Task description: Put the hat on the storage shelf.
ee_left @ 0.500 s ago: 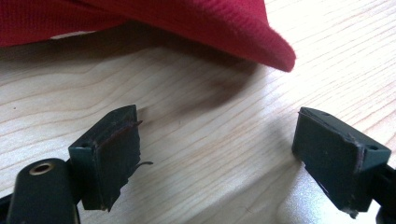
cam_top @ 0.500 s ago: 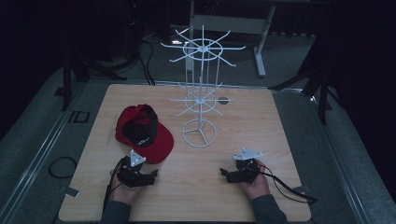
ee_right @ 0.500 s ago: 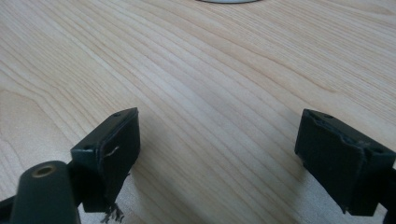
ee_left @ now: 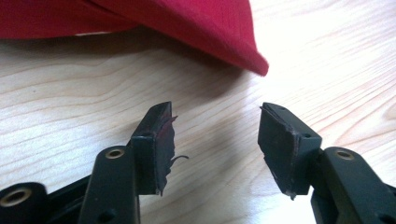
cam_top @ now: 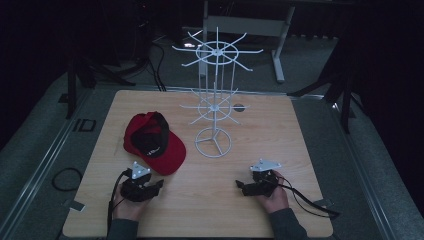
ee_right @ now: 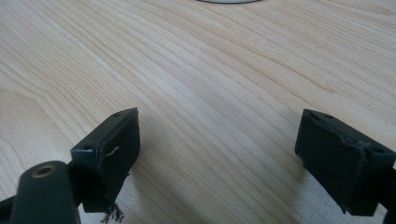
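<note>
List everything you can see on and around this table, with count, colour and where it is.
cap: one, red and black, left half of the table, beside the rack
wire display rack: one, white, table centre, upright
table: one, light wood
cable loop: one, black, floor left of the table
left gripper: one, black, jaws open, just short of the cap's brim
right gripper: one, black, jaws open over bare wood

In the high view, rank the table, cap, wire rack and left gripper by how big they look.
1. table
2. wire rack
3. cap
4. left gripper, though it sits nearer the camera than the cap.
</note>
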Tool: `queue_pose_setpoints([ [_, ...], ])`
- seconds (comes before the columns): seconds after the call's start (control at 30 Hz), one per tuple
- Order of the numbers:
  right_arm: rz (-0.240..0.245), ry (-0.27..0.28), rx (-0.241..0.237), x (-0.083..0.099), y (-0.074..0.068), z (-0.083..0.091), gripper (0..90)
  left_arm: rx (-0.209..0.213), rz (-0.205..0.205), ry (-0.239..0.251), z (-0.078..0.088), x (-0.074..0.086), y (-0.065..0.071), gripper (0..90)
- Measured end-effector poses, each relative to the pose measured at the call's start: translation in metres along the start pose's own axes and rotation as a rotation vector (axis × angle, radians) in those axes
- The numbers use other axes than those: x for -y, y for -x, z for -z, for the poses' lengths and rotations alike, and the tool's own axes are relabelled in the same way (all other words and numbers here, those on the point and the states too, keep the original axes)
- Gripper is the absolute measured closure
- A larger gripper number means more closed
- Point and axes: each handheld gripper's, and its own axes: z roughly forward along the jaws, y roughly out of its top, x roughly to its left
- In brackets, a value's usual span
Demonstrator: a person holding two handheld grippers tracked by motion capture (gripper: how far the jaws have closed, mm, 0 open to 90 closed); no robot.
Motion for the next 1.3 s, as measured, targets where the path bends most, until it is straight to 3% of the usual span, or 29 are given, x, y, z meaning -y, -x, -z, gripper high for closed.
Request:
queue_pose_setpoints([
  [0.2, 0.0, 0.0, 0.0, 0.0, 0.0, 0.0, 13.8, 0.075, 0.06, 0.033, 0.01, -0.006, -0.004, 33.8],
  [0.33, 0.0, 0.0, 0.0, 0.0, 0.0, 0.0, 13.9, 0.054, 0.069, 0.02, 0.002, -0.015, -0.003, 30.9],
  [0.43, 0.0, -0.001, 0.0, 0.0, 0.0, 0.0, 13.9, 0.011, 0.055, 0.019, -0.008, -0.024, 0.001, 28.8],
  [0.57, 0.0, -0.001, 0.0, 0.0, 0.0, 0.0, 13.9, 0.01, 0.069, 0.023, -0.018, -0.03, 0.002, 29.2],
  [0.7, 0.0, -0.001, 0.001, 0.0, 0.0, 0.0, 13.9, -0.001, 0.085, 0.035, -0.014, -0.03, -0.004, 39.1],
  [0.9, 0.0, -0.001, 0.0, 0.0, 0.0, 0.0, 13.9, -0.028, 0.108, 0.027, -0.007, -0.029, -0.017, 45.2],
  [0.93, 0.0, -0.001, 0.0, 0.0, 0.0, 0.0, 13.8, -0.053, 0.113, 0.032, -0.004, -0.029, -0.023, 48.5],
  [1.03, 0.0, -0.001, 0.0, 0.0, 0.0, 0.0, 13.8, -0.074, 0.131, 0.043, -0.001, -0.03, -0.03, 49.0],
  [1.07, 0.001, 0.0, 0.0, 0.0, 0.0, 0.0, 13.9, -0.065, 0.155, 0.054, 0.0, -0.031, -0.036, 48.7],
  [1.17, 0.002, 0.001, 0.0, 0.0, 0.0, 0.0, 13.8, -0.047, 0.158, 0.048, -0.003, -0.032, -0.038, 46.7],
  [1.2, 0.003, 0.002, 0.0, -0.001, 0.001, -0.001, 13.9, -0.018, 0.153, 0.025, -0.01, -0.032, -0.037, 45.7],
  [1.3, 0.004, 0.001, 0.001, -0.001, 0.001, -0.001, 13.8, 0.005, 0.154, 0.01, -0.018, -0.031, -0.036, 44.6],
])
